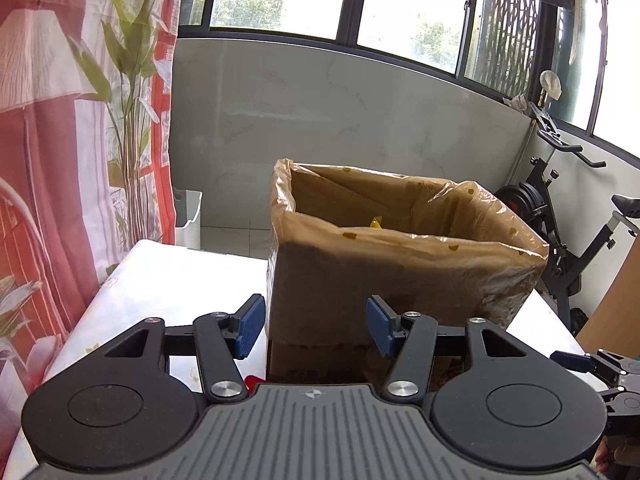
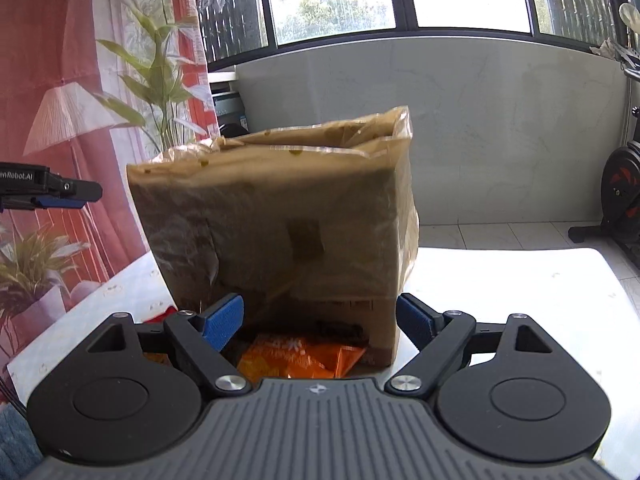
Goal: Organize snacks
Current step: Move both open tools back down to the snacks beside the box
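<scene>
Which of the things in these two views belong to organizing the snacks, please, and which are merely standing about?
Job: cardboard box with plastic liner; orange snack packet; red item, mostly hidden.
Bystanders: exercise bike; white bin; curtain.

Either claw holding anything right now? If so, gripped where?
Nothing held. Left claw and right claw are both open with empty pads; the orange snack packet lies on the table below the right one.

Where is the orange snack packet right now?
In the right wrist view, the orange snack packet lies on the table against the base of the cardboard box, just below the open right claw.
</scene>
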The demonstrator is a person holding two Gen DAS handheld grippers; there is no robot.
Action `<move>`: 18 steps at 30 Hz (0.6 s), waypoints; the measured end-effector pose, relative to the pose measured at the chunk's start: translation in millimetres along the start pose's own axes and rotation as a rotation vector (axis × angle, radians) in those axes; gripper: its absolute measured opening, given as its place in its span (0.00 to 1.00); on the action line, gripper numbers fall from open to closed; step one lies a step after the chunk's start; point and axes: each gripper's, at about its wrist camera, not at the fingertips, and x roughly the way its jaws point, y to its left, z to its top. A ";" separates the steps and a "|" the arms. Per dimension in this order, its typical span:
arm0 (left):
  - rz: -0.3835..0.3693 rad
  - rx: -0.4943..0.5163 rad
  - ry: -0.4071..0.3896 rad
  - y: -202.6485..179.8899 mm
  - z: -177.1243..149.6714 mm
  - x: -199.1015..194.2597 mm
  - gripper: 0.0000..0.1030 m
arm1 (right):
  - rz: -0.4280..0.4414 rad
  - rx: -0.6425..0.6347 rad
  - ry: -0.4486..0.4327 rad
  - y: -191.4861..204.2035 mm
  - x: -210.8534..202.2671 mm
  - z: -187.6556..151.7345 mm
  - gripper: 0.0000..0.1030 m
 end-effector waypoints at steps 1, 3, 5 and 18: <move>0.005 -0.006 0.012 1.3 -7.1 0.8 0.57 | 0.000 -0.012 0.025 1.9 1.2 -8.8 0.83; 0.020 -0.021 0.049 4.4 -19.8 4.7 0.57 | -0.003 -0.050 0.084 7.5 5.1 -25.6 0.83; 0.033 -0.037 0.074 7.3 -30.8 6.4 0.57 | -0.003 -0.095 0.134 13.8 10.1 -39.7 0.84; 0.112 -0.126 0.158 30.2 -77.2 15.5 0.56 | 0.002 -0.125 0.241 3.4 44.1 -87.5 0.83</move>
